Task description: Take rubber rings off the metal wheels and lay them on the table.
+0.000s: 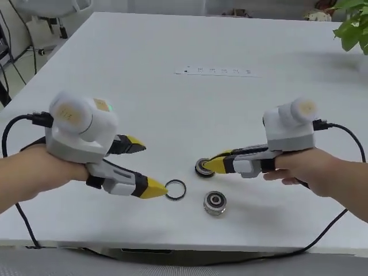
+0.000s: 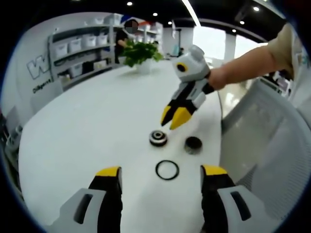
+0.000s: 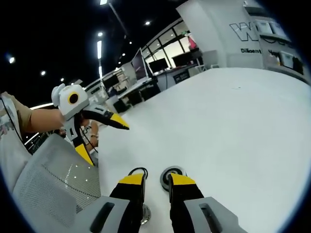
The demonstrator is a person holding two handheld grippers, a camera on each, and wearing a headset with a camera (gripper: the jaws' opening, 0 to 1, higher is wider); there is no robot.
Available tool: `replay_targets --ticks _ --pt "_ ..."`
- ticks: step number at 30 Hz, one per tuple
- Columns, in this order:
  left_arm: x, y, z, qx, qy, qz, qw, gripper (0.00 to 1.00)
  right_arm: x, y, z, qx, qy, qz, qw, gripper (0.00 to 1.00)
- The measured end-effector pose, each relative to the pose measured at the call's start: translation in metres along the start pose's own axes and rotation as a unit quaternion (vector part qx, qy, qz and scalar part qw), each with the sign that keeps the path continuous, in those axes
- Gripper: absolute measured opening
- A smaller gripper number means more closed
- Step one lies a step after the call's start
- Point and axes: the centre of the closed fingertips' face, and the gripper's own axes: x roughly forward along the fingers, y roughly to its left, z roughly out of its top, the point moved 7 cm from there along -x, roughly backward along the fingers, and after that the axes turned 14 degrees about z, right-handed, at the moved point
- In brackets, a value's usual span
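Note:
A loose black rubber ring (image 1: 176,190) (image 2: 167,170) lies flat on the white table (image 1: 190,109), just past my left gripper (image 1: 148,165) (image 2: 161,171), which is open with nothing in it. One metal wheel (image 1: 204,167) (image 2: 158,138) (image 3: 172,174) with a dark ring around it sits right at the tips of my right gripper (image 1: 214,165) (image 3: 157,180). Its jaws stand only narrowly apart and hold nothing. A second wheel (image 1: 215,202) (image 2: 193,144) lies nearer the front edge, beside the loose ring.
A white power strip (image 1: 218,72) lies further back on the table. A potted plant (image 1: 352,26) (image 2: 138,52) stands at the far right corner. Cables trail from both grippers over the front edge. A mesh chair (image 2: 272,160) is beside the table.

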Motion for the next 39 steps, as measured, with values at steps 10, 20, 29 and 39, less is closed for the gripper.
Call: replay_targets --ticks 10,20,29,39 --pt "0.013 0.005 0.006 -0.004 0.0 0.0 1.0 0.64 -0.01 -0.006 -0.006 -0.022 0.013 -0.025 0.9993 0.2" --pt "0.028 0.007 0.009 -0.004 0.001 -0.001 1.0 0.6 -0.006 -0.007 -0.014 -0.047 0.035 -0.034 0.9977 0.24" --pt "0.04 0.004 0.009 0.0 0.002 -0.006 1.0 0.58 -0.003 -0.012 -0.019 -0.067 0.054 -0.04 0.9955 0.23" --pt "0.056 0.0 0.007 -0.002 0.005 -0.01 0.9999 0.53 0.004 -0.017 -0.023 -0.078 0.064 -0.039 0.9941 0.22"
